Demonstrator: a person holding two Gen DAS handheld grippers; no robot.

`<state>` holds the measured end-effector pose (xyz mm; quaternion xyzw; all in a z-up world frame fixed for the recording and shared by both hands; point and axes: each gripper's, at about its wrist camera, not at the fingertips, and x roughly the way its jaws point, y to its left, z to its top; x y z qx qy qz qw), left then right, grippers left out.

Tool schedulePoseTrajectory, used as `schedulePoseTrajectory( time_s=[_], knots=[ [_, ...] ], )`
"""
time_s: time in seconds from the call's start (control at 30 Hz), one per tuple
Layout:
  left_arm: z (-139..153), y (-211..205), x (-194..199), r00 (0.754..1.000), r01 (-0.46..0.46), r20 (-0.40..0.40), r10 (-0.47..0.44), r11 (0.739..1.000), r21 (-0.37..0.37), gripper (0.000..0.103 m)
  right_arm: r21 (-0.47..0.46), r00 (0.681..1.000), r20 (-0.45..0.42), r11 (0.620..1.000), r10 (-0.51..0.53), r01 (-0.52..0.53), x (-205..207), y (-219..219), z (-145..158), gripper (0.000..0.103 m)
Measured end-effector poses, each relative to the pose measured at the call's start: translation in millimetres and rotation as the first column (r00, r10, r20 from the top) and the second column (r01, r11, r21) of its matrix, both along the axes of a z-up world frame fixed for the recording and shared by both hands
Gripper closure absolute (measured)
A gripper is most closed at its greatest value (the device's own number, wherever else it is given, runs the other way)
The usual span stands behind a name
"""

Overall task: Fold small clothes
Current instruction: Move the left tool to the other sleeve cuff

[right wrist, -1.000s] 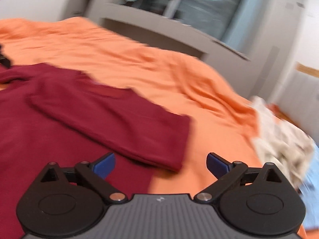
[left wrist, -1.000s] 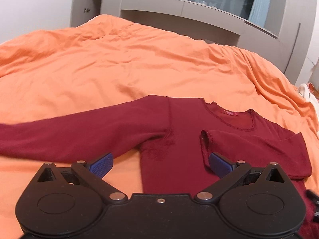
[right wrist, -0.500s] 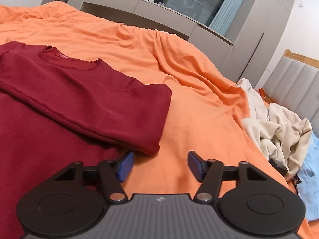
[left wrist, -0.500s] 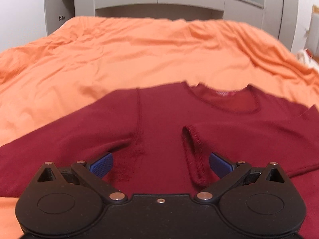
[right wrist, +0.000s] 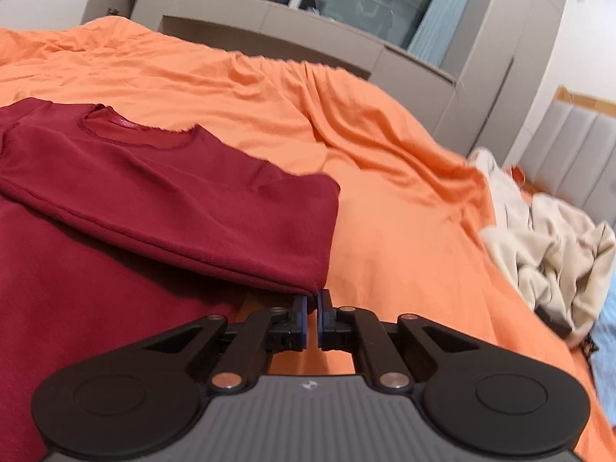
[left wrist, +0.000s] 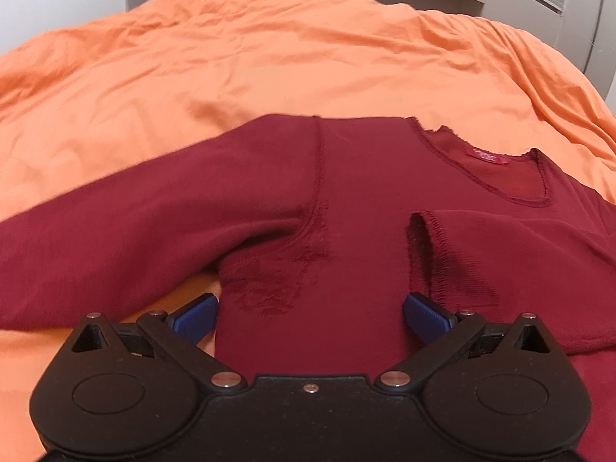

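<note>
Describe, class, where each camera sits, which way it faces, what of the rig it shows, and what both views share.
Left wrist: behind the open left gripper, low over the shirt, facing its neckline and the bedspread.
Right wrist: behind the shut right gripper, at the folded sleeve corner, facing a cream garment beyond.
Shared: shirt, bedspread, grey cabinets.

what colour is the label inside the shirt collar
Bright pink-red, on the label inside the dark red shirt; clearest in the left wrist view.
</note>
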<state>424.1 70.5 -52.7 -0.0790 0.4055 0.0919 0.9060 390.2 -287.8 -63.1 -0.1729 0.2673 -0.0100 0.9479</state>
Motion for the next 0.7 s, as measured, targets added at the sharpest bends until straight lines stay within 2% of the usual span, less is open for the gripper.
schedulePoseTrajectory(
  time_s=[0.17, 0.27, 0.33, 0.4, 0.47, 0.63, 0.7],
  knots=[
    [-2, 5, -1, 1.0, -0.013, -0.002, 0.013, 0.999, -0.037, 0.0, 0.055, 1.0, -0.017, 0.998, -0.001, 0.002, -1, -5, 1, 0.097],
    [5, 5, -4, 1.0, -0.013, 0.016, 0.014, 0.999, -0.048, 0.001, 0.079, 1.0, -0.017, 0.997, -0.002, 0.004, -4, -8, 6, 0.09],
    [13, 6, -10, 0.999, -0.009, 0.046, 0.012, 0.998, -0.07, 0.001, 0.083, 1.0, -0.012, 0.997, -0.004, 0.005, -8, -8, 9, 0.069],
    [22, 8, -17, 0.997, -0.008, 0.072, 0.015, 0.996, -0.088, 0.001, 0.098, 1.0, -0.005, 0.995, -0.003, 0.003, -13, -8, 15, 0.055],
    [33, 11, -26, 0.996, -0.012, 0.083, 0.02, 0.995, -0.095, 0.001, 0.118, 1.0, 0.003, 0.993, -0.002, 0.001, -19, -8, 22, 0.047],
    [59, 32, -56, 0.992, -0.061, 0.105, 0.072, 0.993, -0.1, 0.001, 0.179, 0.999, 0.042, 0.984, 0.012, -0.019, -38, -6, 45, 0.015],
    [67, 46, -72, 0.988, -0.099, 0.103, 0.111, 0.989, -0.113, 0.001, 0.21, 0.998, 0.06, 0.977, 0.033, -0.045, -47, -4, 53, 0.007]
  ],
)
